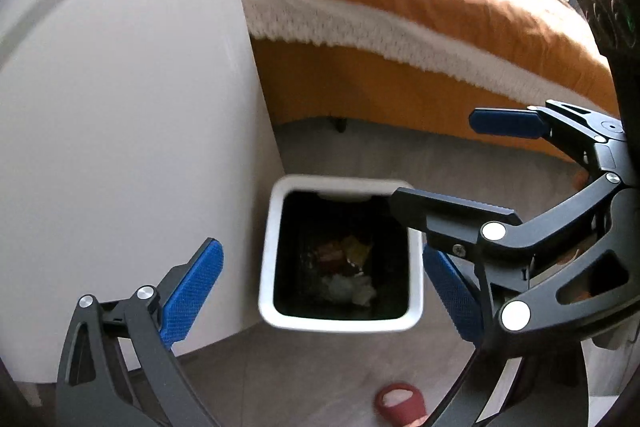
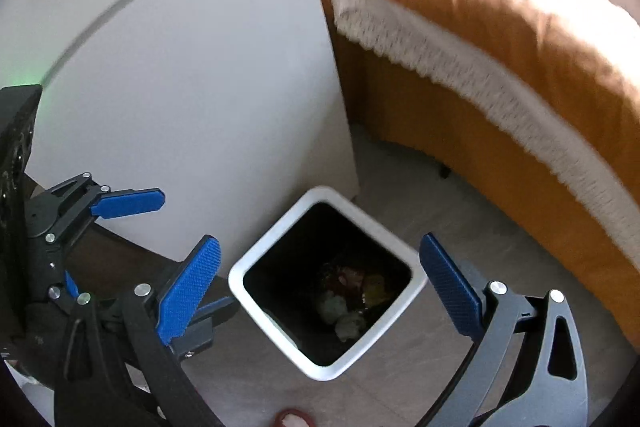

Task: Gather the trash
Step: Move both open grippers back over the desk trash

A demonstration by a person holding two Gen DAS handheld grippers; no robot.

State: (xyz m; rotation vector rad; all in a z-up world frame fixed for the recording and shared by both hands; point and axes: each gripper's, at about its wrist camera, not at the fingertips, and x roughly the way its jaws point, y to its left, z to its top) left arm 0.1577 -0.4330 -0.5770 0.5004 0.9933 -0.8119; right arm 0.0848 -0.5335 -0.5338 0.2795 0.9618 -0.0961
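Note:
A white-rimmed square trash bin (image 1: 267, 251) (image 2: 280, 341) with a black liner stands on the floor against a white cabinet. Crumpled wrappers and paper (image 1: 348, 269) (image 2: 350, 301) lie at its bottom. My left gripper (image 1: 320, 291) hangs above the bin, jaws wide open, nothing between its blue pads (image 1: 192, 291). My right gripper (image 2: 320, 291) is also above the bin, open and empty. Each gripper shows in the other's view: the right gripper (image 1: 460, 167) reaches in over the bin's far right corner, and the left gripper (image 2: 168, 255) is at the left, beside the cabinet.
The white cabinet side (image 1: 128, 131) (image 2: 192, 99) rises close on the left. A bed with an orange cover and a white fringed blanket (image 1: 400, 39) (image 2: 500, 75) runs along the right. A foot in a red slipper (image 1: 400, 403) is on the grey floor near the bin.

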